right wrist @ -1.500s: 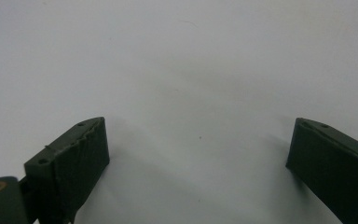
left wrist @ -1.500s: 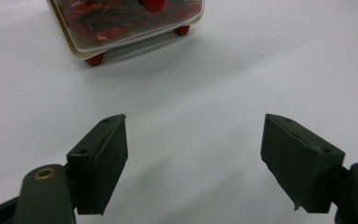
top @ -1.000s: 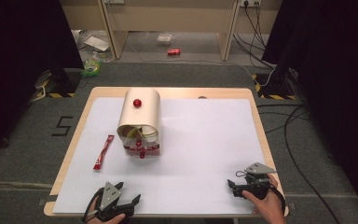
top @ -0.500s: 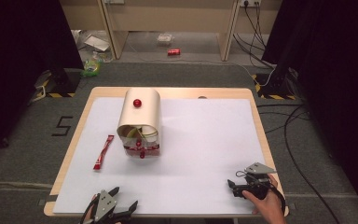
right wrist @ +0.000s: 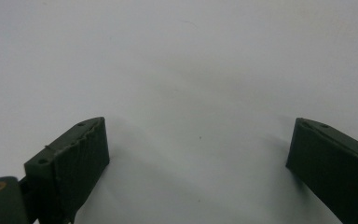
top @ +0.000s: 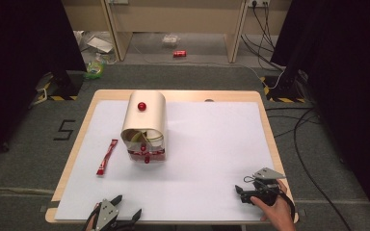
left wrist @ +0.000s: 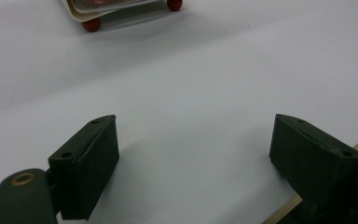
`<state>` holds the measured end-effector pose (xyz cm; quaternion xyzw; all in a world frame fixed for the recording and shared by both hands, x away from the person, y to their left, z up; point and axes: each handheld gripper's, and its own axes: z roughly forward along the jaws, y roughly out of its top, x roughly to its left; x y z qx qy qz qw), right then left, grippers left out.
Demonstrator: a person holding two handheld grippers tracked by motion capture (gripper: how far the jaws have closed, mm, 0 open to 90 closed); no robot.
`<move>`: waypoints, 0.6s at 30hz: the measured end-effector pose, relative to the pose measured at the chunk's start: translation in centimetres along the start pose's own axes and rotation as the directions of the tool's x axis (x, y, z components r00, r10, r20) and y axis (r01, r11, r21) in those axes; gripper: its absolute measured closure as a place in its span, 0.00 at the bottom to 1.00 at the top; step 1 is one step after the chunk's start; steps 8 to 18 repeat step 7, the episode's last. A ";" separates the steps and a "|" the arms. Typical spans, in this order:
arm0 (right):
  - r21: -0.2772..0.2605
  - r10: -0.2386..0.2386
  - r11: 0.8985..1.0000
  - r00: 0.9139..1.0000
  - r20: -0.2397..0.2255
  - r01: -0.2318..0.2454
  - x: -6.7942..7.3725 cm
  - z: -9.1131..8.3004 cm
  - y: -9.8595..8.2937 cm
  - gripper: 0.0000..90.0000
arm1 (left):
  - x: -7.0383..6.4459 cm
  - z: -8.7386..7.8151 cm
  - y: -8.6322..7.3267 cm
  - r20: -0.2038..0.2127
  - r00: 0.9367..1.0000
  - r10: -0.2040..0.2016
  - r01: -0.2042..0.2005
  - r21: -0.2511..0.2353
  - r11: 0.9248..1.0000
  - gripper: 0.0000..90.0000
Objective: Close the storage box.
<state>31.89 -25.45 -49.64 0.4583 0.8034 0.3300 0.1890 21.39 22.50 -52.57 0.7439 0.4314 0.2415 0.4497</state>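
Both pairs of jaws stand wide apart with nothing between them: left gripper (top: 125, 220) at the bottom left of the high view, right gripper (top: 241, 193) at lower right. The cream box (top: 145, 126) stands upper left on the white sheet (top: 212, 144), the red strip (top: 107, 156) just to its left.

white sheet (top: 212, 144) covers table (top: 265, 103). bread box (top: 144, 126) on sheet, left of centre, toward far side, open end facing near edge. small knob (top: 141, 106) on top of box. wrapped bar (top: 107, 156) lies on sheet just left of box, apart from it. left gripper (top: 125, 219) at near edge, left, in front of box, well apart. right gripper (top: 241, 192) at near right corner, over sheet.
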 end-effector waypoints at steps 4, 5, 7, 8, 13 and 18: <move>0.000 0.000 1.000 1.000 0.000 0.000 0.0 0.0 0.0 0.06 | 0.0 0.0 0.0 0.000 1.000 -0.002 0.002 0.000 1.000 0.16; -0.001 -0.003 1.000 1.000 0.001 0.003 0.0 0.0 0.0 0.06 | 0.0 0.0 0.0 -0.001 1.000 -0.002 0.002 0.000 1.000 0.16; -0.001 -0.003 1.000 1.000 0.001 0.003 0.0 0.0 0.0 0.06 | 0.0 0.0 0.0 0.000 1.000 -0.002 0.002 -0.001 1.000 0.16; -0.001 -0.003 1.000 1.000 0.001 0.003 0.0 0.0 0.0 0.06 | 0.0 0.0 0.0 0.000 1.000 -0.002 0.002 -0.001 1.000 0.16; -0.001 -0.003 1.000 1.000 0.001 0.003 0.0 0.0 0.0 0.06 | 0.0 0.0 0.0 0.000 1.000 -0.002 0.002 -0.001 1.000 0.16; -0.001 -0.003 1.000 1.000 0.001 0.003 0.0 0.0 0.0 0.06 | 0.0 0.0 0.0 0.000 1.000 -0.002 0.002 -0.001 1.000 0.16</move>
